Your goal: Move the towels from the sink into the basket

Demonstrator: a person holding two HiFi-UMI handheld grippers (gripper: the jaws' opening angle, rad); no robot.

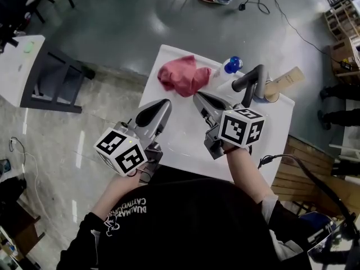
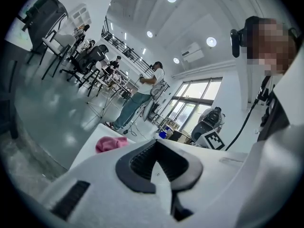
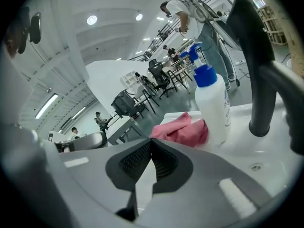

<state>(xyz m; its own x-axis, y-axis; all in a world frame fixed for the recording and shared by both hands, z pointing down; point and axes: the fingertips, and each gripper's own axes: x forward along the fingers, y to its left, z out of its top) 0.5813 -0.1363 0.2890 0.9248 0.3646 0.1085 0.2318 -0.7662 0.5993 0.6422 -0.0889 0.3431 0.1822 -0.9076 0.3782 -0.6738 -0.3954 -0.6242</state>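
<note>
A crumpled pink towel lies at the far end of the white sink top; it also shows in the left gripper view and the right gripper view. My left gripper hovers over the sink's near left part, short of the towel. Its jaws meet at the tips with nothing between them. My right gripper points at the towel from just below it, also shut and empty. No basket shows in any view.
A dark grey faucet rises at the sink's right, with a blue-capped white bottle next to the towel and a wooden piece behind. A grey stand is at the left, wooden shelves at the right. A person stands beyond.
</note>
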